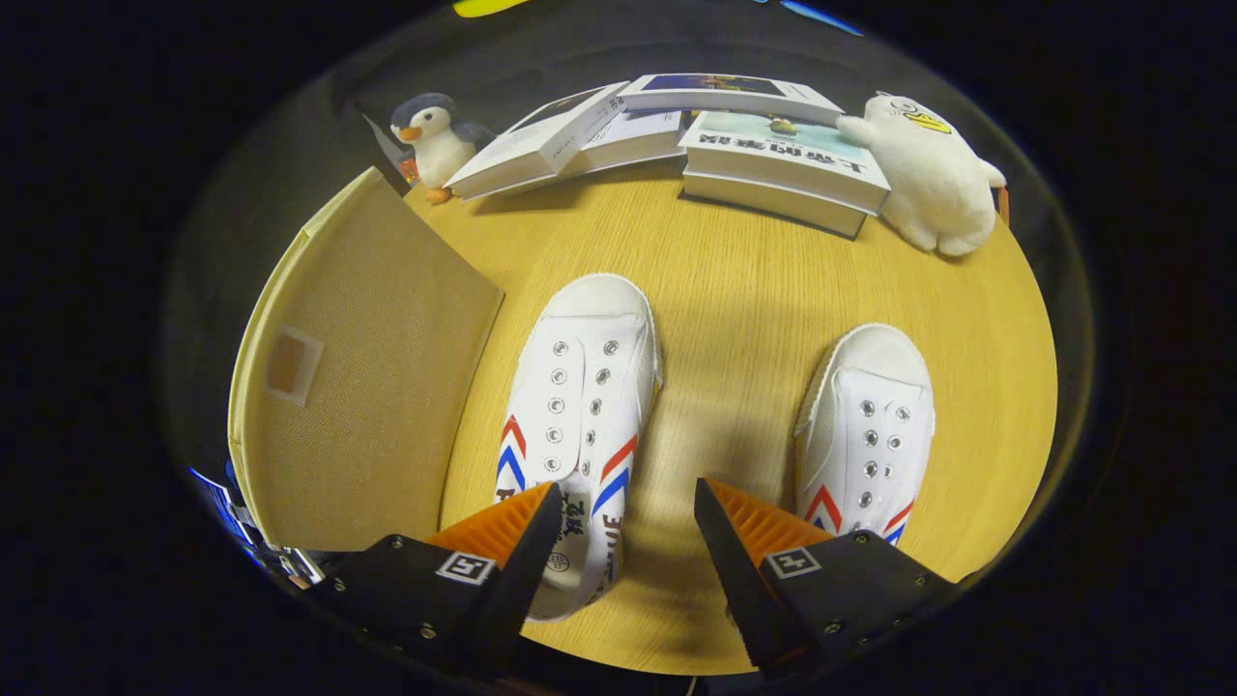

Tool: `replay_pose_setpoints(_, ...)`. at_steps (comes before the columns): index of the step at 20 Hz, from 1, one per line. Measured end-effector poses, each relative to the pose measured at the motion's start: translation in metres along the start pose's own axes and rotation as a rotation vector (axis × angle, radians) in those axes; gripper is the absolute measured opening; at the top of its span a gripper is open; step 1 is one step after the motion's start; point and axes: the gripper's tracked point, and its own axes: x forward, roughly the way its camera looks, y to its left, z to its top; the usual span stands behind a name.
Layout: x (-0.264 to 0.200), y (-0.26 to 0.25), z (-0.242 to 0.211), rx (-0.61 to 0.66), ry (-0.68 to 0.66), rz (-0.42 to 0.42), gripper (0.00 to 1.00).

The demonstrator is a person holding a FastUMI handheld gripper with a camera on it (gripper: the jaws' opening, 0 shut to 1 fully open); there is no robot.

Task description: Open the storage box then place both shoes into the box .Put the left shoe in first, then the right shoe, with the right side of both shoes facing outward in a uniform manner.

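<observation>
Gripper (628, 503) hovers with fingers spread and empty above the left shoe (580, 425), the right shoe (867, 435) apart, the box (358, 367) beside; ideally, both fingers should pinch 1 heel wall squarely.

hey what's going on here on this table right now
A person is holding a claw above a wooden table, its fingers open and gripping nothing. Two white shoes lie on the table, toes pointing away: the left shoe sits partly between the fingers, the right shoe just past the right finger. The beige box stands beside the left shoe. Neither shoe is in it yet.
</observation>
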Motion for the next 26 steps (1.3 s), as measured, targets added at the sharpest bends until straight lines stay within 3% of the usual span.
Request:
replay_pose_setpoints(3, 0.008, 0.002, 0.000, 0.007, 0.025, 0.020, 0.80)
replay_pose_setpoints(5, 0.011, 0.005, 0.001, 0.027, 0.044, 0.040, 0.66)
replay_pose_setpoints(7, 0.008, 0.015, 0.002, 0.028, 0.057, 0.071, 0.46)
replay_pose_setpoints(8, 0.009, 0.014, 0.002, 0.022, 0.063, 0.061, 0.23)
replay_pose_setpoints(11, 0.003, 0.014, 0.003, 0.077, 0.069, 0.049, 0.04)
replay_pose_setpoints(17, -0.027, 0.026, 0.005, 0.160, 0.106, 0.101, 0.01)
replay_pose_setpoints(26, -0.146, 0.084, 0.064, 0.136, 0.011, 0.180, 0.01)
